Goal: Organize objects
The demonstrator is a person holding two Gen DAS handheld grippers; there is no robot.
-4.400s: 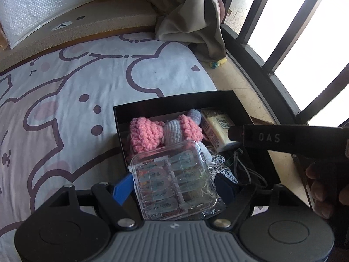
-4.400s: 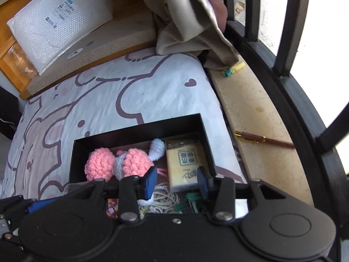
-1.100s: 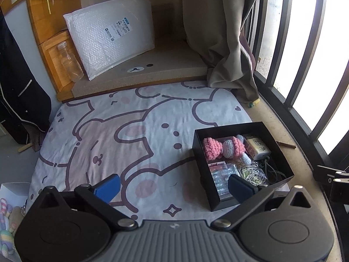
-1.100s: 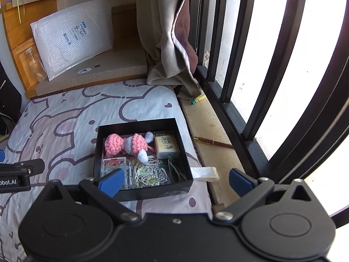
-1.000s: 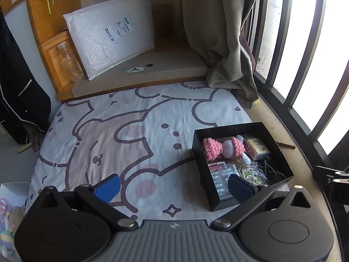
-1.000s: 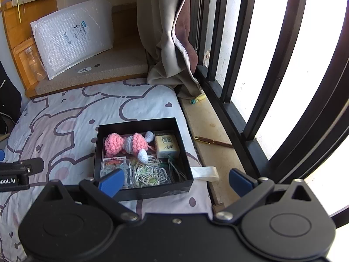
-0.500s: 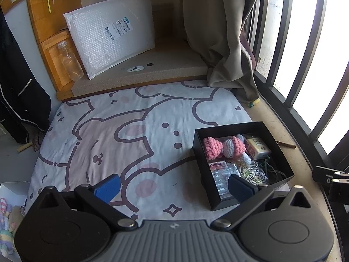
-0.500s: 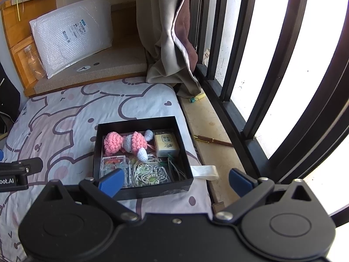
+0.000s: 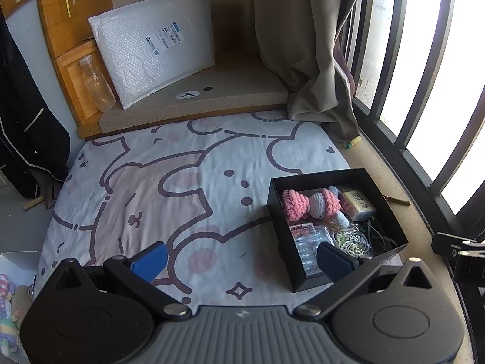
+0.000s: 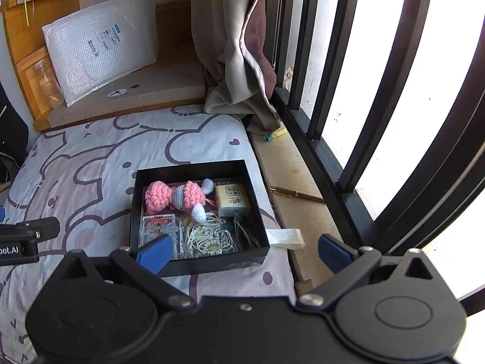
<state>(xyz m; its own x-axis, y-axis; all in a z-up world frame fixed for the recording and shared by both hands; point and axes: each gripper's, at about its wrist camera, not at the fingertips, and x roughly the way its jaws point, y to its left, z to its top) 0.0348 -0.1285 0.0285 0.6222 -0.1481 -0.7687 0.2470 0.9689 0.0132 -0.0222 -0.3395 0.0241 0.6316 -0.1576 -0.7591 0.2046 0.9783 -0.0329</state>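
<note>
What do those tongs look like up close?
Both are matte black. The left tongs have a ribbed grey centre, round discs either side, silver pivot screws and blue fingertips. The right tongs match, all black; the left one's side shows white lettering.

Black box [image 10: 200, 166], pink crochet toy [image 10: 157, 195]
</note>
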